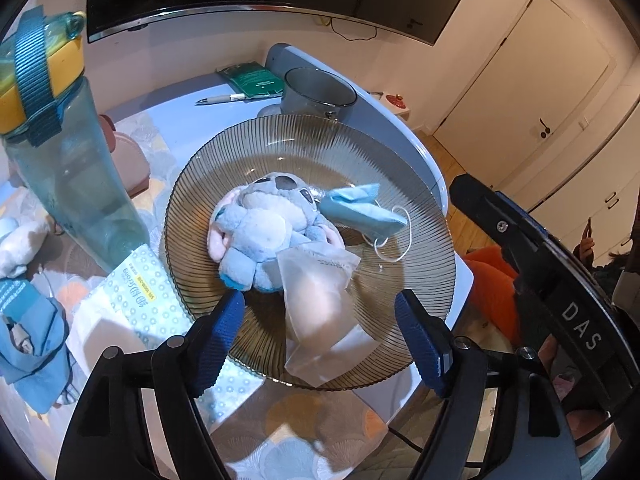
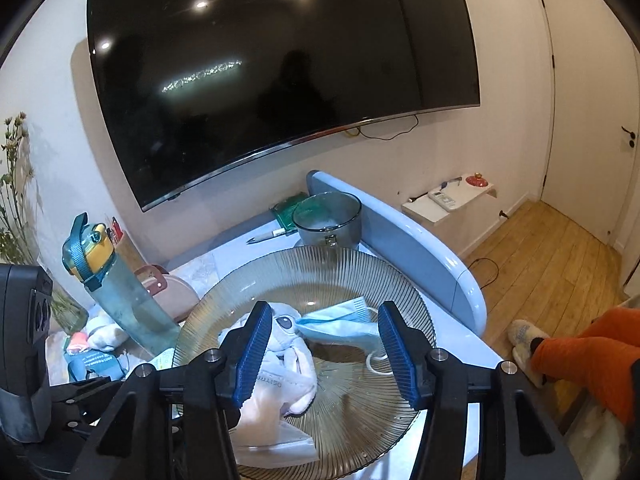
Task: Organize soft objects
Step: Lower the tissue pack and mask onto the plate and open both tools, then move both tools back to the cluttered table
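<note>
**Operator:** State the position of the soft items.

**Technician:** Three items lie in the ribbed glass plate [image 1: 404,184]: a blue plush toy [image 1: 256,232] at the centre, a folded face mask [image 1: 360,208] touching its head on the right, and a clear plastic pouch [image 1: 320,304] overlapping its lower edge toward the near rim. The plate rests on the surface [image 1: 188,120] beside a water bottle [image 1: 68,160]. A second blue cloth item [image 1: 32,332] lies off the plate at far left.

**Operator:** State of each claw.

**Technician:** Left claw [image 1: 320,332]: jaws wide apart, nothing held; the pouch lies between the pads without contact. Right claw [image 2: 320,344]: jaws parted, nothing held; the mask and toy lie below and between the pads.

**Operator:** Handling properties?

**Technician:** All three are probably light and compressible. The toy will deform; grip its body, not a limb, to prevent swinging. The mask is thin and floppy; take the folded body, not the ear loops [image 1: 396,240], which may snag. The pouch film is likely slippery; pinch at a corner or seam. The plate is likely fragile, so avoid pressing the pads against it.
</note>
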`<state>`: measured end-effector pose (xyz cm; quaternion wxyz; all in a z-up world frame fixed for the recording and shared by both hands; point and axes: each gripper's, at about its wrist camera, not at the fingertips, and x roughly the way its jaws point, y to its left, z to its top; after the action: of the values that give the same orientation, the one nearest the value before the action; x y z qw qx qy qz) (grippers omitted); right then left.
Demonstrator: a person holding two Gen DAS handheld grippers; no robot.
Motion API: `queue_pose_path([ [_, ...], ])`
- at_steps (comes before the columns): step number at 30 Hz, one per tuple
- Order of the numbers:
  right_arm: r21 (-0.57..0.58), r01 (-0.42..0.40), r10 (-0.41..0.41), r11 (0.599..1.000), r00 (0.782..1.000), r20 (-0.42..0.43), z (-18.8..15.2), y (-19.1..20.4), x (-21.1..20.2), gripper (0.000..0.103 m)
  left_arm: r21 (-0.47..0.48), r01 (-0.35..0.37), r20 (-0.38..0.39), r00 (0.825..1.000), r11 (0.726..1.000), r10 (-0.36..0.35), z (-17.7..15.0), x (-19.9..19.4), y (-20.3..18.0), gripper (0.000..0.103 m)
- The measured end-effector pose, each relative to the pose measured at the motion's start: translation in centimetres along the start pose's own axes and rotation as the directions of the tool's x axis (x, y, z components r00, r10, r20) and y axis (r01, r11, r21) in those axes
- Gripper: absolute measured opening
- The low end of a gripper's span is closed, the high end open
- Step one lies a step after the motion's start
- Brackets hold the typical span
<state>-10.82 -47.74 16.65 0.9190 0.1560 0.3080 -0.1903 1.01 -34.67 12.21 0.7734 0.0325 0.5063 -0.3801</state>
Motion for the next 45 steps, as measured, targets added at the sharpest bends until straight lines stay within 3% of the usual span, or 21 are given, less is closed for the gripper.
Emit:
queue_pose_path([
  [17,0.088,-0.019,0.023,0.996,0.999,-0.035,-1.0,1.7,-0.5,0.055,-0.077,-0.022,0.064,0.998,0.997,0.027,-1.6,-4.3,3.7,0.076],
  [28,-0.006,-0.059,0.059,0.998,0.998,-0.001,-0.5,9.1,-0.9,0.055,-0.177,-0.062,0.141,0.986,0.982,0.088,-3.4,-9.8,10.0,0.076],
  [32,-0.039,-0.102,0.103,0.994,0.995,0.013,-0.2,12.4,-1.2,0.056,-0.255,-0.07,0.166,0.979,0.964,0.115,-4.2,-11.7,13.3,0.076],
  [38,-0.122,-0.176,0.177,0.977,0.984,-0.005,-0.7,18.0,-1.3,0.056,-0.391,-0.084,0.185,0.968,0.917,0.168,-5.8,-14.6,19.3,0.076],
  [45,-0.254,-0.267,0.276,0.93,0.961,-0.001,-1.3,23.3,-1.7,0.057,-0.543,-0.068,0.268,0.93,0.837,0.25,-7.3,-18.6,26.1,0.079],
])
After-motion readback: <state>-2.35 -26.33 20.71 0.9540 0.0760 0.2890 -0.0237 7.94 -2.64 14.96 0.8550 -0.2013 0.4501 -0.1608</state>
